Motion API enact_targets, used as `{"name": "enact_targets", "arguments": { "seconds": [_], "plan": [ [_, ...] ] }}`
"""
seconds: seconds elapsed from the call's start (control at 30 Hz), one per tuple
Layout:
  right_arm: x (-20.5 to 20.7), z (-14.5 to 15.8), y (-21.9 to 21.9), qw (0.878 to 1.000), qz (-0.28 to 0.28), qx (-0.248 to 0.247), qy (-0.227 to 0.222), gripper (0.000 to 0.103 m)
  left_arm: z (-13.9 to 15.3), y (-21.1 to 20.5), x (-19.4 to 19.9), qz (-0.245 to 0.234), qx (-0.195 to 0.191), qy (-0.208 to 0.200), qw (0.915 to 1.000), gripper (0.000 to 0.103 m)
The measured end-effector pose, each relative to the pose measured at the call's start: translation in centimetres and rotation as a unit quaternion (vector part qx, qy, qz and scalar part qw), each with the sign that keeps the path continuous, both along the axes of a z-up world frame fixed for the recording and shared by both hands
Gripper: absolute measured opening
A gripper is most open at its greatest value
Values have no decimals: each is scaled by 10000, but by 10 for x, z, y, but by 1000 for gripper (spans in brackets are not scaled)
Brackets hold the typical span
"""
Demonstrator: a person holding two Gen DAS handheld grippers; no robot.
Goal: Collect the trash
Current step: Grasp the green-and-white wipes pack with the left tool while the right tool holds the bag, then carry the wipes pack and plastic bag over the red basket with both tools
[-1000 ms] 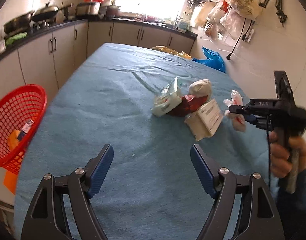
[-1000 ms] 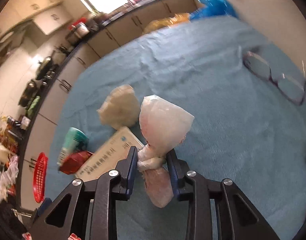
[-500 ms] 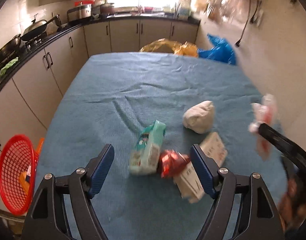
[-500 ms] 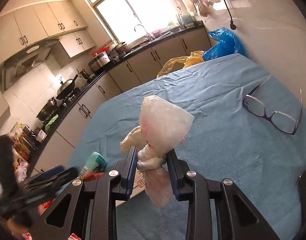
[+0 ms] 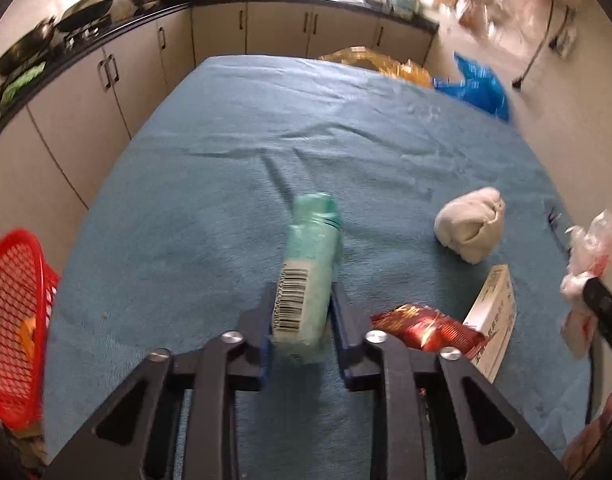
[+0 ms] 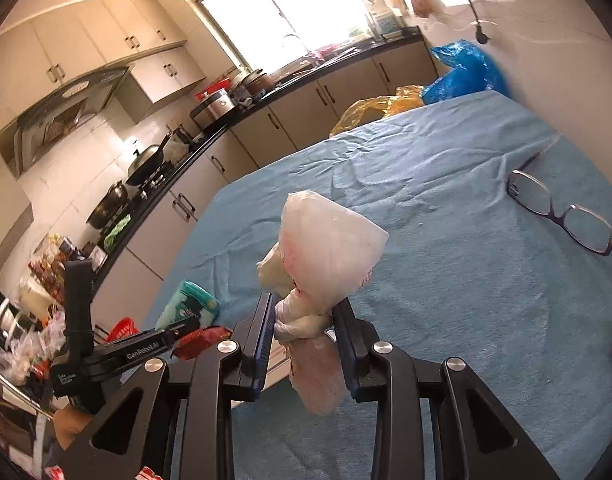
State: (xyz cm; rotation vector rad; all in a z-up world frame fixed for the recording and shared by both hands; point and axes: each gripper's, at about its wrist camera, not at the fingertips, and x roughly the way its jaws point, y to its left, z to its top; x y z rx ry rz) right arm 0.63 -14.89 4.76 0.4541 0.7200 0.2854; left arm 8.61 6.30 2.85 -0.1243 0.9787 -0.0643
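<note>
My left gripper (image 5: pixel 301 300) is closing its jaws on a green tissue packet (image 5: pixel 312 256) with a barcode label, and the pads press its sides on the blue tablecloth (image 5: pixel 265 128). Just right of it lie a red snack wrapper (image 5: pixel 422 330), a white carton (image 5: pixel 494 320) and a crumpled white wad (image 5: pixel 470 228). My right gripper (image 6: pixel 308 316) is shut on the knotted neck of a white plastic bag (image 6: pixel 330 248), held above the table. In the right wrist view the left gripper (image 6: pixel 145 344) shows at lower left by the same green packet (image 6: pixel 189 304).
A red mesh basket (image 5: pixel 13 320) with some items in it hangs off the table's left edge. A pair of glasses (image 6: pixel 562 208) lies on the cloth at the right. Blue (image 6: pixel 462 68) and yellow (image 6: pixel 378 108) bags sit beyond the far end. Kitchen cabinets run along the left.
My left gripper moved forward to the pile and closed from wide open onto the green packet. The right gripper kept its grip on the white bag and tilted upward.
</note>
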Motion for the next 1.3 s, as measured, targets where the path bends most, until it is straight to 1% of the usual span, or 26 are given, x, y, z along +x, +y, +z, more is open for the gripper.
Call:
{"name": "enact_targets", "arguments": {
  "seconds": [0.13, 0.23, 0.3, 0.37, 0.47, 0.5, 0.6, 0.67, 0.77, 0.87, 0.97, 1.07, 1.17, 1.3],
  "plan": [
    [-3, 3, 14, 9993, 184, -242, -207, 32, 1, 14, -21, 173, -303, -405, 9986, 16],
    [-6, 3, 23, 9980, 319, -416, -349, 32, 7, 13, -40, 290, -265, -866, 9955, 15],
    [-8, 3, 31, 9968, 418, -535, -425, 32, 10, 9, -49, 308, -155, -1190, 9923, 16],
    [-9, 2, 37, 9954, 471, -688, -474, 32, 11, 6, -52, 290, -97, -1303, 9910, 16],
    [-8, -1, 41, 9950, 502, -746, -441, 32, 11, 2, -55, 218, -91, -1342, 9907, 16],
    [-7, -1, 42, 9950, 509, -746, -436, 32, 9, 1, -54, 217, -54, -1299, 9913, 16],
    [-6, -2, 42, 9950, 488, -768, -421, 32, 6, 2, -53, 158, -108, -1160, 9931, 16],
    [-5, -1, 41, 9951, 505, -750, -412, 32, 3, 2, -49, 189, -22, -1089, 9939, 16],
    [-5, -2, 42, 9951, 559, -719, -395, 32, -6, 4, -43, 205, -77, -803, 9965, 16],
    [-6, -3, 43, 9948, 609, -708, -399, 32, -11, 4, -41, 233, -11, -699, 9973, 16],
    [-8, -1, 44, 9945, 633, -704, -458, 32, -7, 5, -45, 263, -9, -835, 9962, 14],
    [-10, -1, 44, 9945, 634, -682, -479, 32, 1, 9, -51, 331, -23, -1108, 9933, 14],
    [-11, -1, 46, 9943, 707, -647, -472, 32, 5, 11, -56, 421, 17, -1299, 9906, 14],
    [-16, 0, 52, 9926, 855, -661, -557, 32, 7, 11, -56, 501, 163, -1373, 9891, 14]
  ]
}}
